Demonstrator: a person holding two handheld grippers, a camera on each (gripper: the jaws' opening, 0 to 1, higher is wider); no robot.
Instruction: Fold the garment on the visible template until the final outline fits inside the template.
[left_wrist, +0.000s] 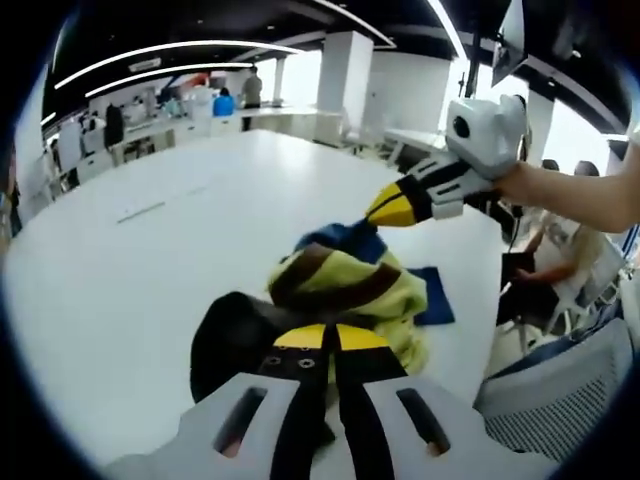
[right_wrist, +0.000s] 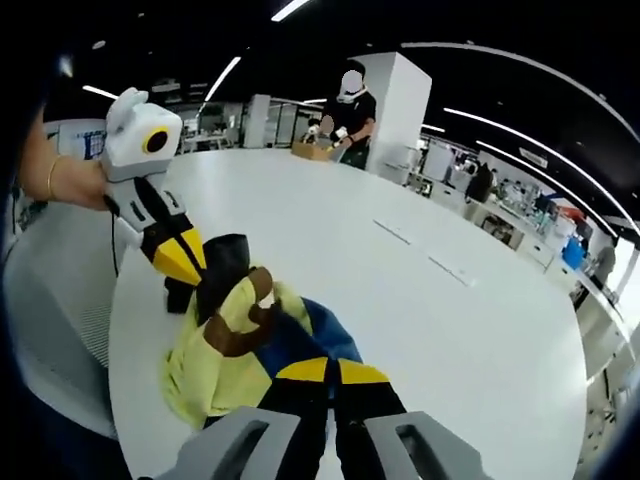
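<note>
Because the striped garment (left_wrist: 345, 285) lies bunched and limp on the white worktop (left_wrist: 150, 260) over the blue template (left_wrist: 432, 295), I'd take its edges. My left claw (left_wrist: 327, 340) and right claw (right_wrist: 330, 372) both pinch its soft, light cloth.

A: The light comes from long ceiling strips (left_wrist: 170, 55), and big windows (left_wrist: 300, 80) at the back wash out white in the left gripper view.

B: The white table (right_wrist: 400, 300) looks evenly bright, almost glaring, with only soft shadow under the garment (right_wrist: 240, 350).

A: Fisheye distortion bends the strips and the table rim into curves toward the edges of both views.

B: The middle is fairly sharp. The far room and the people there look soft, and each view's own jaws at the bottom are slightly blurred.
</note>
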